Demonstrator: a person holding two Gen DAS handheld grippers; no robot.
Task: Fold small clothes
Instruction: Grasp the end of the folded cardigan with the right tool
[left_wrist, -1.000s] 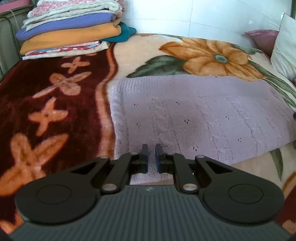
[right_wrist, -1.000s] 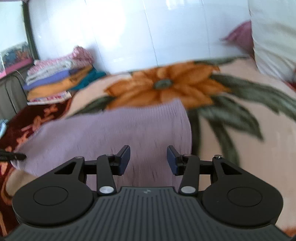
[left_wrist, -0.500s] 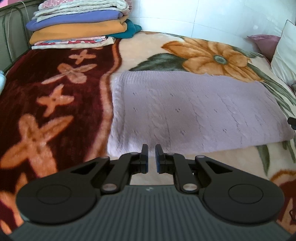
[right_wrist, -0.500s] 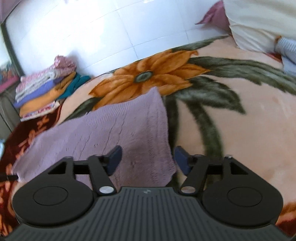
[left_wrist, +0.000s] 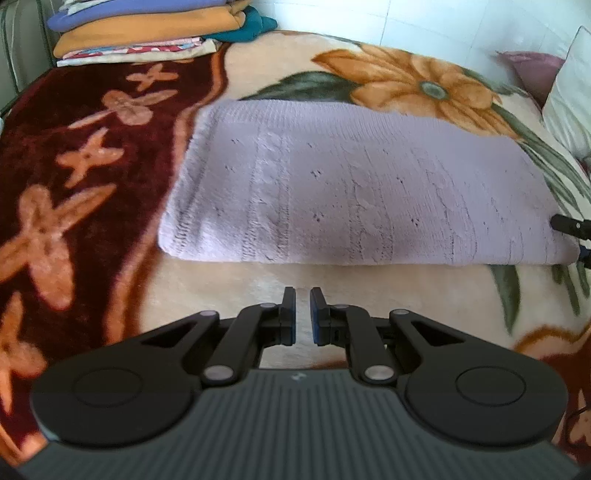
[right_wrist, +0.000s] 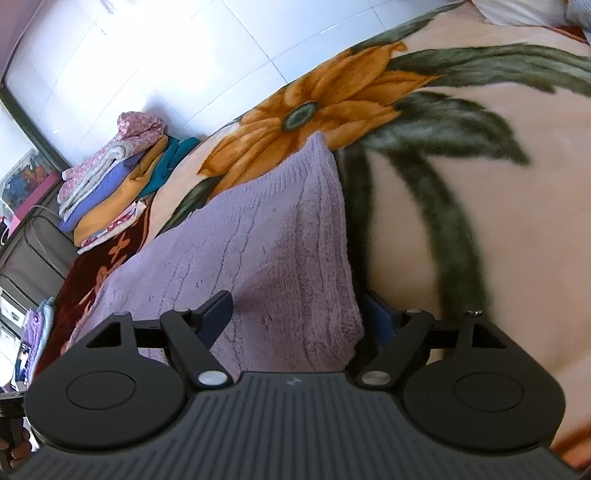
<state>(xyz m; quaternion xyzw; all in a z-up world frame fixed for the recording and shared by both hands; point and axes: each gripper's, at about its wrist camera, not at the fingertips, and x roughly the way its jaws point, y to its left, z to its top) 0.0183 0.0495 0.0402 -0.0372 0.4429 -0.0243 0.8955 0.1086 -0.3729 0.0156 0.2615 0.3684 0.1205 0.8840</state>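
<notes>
A folded lilac knit garment (left_wrist: 354, 192) lies flat on the flowered blanket (left_wrist: 288, 66). My left gripper (left_wrist: 303, 314) is shut and empty, a short way in front of the garment's near folded edge, over bare blanket. My right gripper (right_wrist: 295, 314) is open, tilted, and its fingers straddle the garment's near right corner (right_wrist: 295, 266) without closing on it. A tip of the right gripper shows at the garment's right end in the left wrist view (left_wrist: 570, 225).
A stack of folded clothes (left_wrist: 147, 29) stands at the back left by the white tiled wall (right_wrist: 147, 66). Pillows (left_wrist: 569, 96) lie at the right. The blanket's dark red part (left_wrist: 74, 155) lies to the left.
My left gripper has drawn back off the garment's near edge, staying shut. My right gripper has opened wider, tilted, and moved in until its fingers straddle the right corner.
</notes>
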